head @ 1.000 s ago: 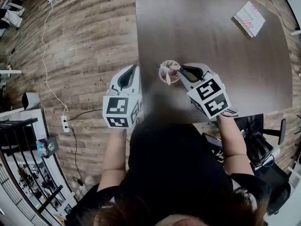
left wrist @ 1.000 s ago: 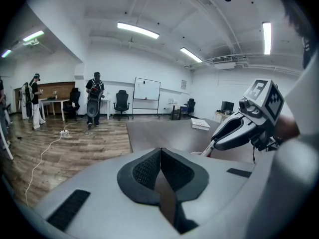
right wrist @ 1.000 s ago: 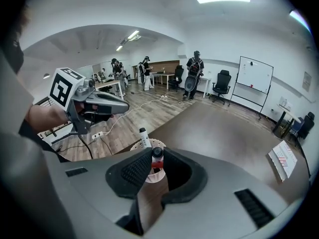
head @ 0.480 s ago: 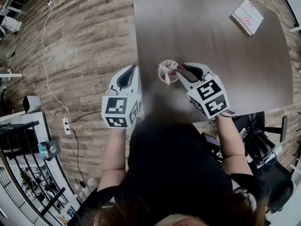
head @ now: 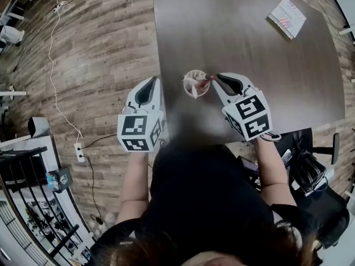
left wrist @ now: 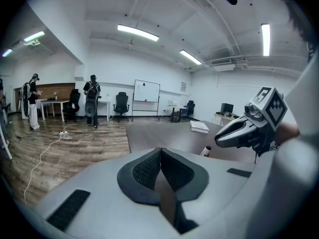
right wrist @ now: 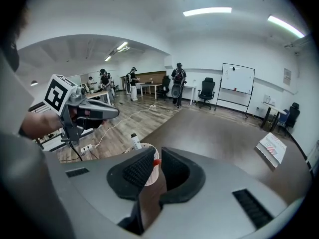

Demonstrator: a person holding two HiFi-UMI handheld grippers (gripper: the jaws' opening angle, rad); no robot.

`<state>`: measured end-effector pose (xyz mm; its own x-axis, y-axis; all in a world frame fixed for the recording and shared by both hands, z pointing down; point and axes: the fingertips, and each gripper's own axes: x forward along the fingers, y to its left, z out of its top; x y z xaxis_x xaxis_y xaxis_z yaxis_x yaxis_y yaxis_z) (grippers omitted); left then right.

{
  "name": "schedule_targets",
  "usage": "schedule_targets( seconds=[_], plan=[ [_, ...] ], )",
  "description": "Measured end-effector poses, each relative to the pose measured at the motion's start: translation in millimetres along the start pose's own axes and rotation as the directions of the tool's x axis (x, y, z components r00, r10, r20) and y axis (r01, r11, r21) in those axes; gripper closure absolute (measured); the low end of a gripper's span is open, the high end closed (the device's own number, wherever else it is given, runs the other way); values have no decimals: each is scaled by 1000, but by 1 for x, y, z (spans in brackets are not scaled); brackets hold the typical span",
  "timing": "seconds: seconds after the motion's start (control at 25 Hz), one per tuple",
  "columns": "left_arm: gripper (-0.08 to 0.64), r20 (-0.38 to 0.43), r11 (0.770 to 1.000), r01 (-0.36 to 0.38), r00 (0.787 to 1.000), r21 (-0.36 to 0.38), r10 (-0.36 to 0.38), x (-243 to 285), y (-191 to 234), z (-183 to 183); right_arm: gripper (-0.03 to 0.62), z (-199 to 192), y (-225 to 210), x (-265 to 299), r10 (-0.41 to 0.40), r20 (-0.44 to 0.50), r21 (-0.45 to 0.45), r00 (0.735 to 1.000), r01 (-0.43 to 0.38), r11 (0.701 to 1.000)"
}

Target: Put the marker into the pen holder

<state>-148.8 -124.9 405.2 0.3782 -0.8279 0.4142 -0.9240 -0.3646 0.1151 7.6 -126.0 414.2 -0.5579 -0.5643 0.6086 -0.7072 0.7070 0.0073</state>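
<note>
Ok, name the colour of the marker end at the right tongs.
Marker end: red, best in right gripper view.

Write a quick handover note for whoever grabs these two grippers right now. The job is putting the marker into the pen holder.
Left gripper: shut, empty, off the table's left edge, over the floor.
Right gripper: at the pen holder, jaws closing with the marker's red end between their tips. Unclear whether the pads press on it.
Pen holder: upright near the table's near edge, with a black-capped marker inside.
Done: the marker is at the holder and seems to lean in it.
Left: confirm it's in, release, back away.
</note>
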Motion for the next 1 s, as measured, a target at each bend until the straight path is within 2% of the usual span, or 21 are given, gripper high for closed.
schedule_targets(
  seconds=[0.28,0.64,1.0],
  plan=[
    [532,3,1000,2,1000,-1,-2,-2,-9,2,571,-3,-11,-14,-48,50,55,998,45,997],
    [532,5,1000,-10,1000,-6,10,-10,-6,2,574,-8,-17,-18,-109,65,97,992,103,990],
    [532,-2,1000,-11,1000,-8,11,-12,-6,0,574,-10,-15,-17,-112,63,126,992,103,987]
  ],
)
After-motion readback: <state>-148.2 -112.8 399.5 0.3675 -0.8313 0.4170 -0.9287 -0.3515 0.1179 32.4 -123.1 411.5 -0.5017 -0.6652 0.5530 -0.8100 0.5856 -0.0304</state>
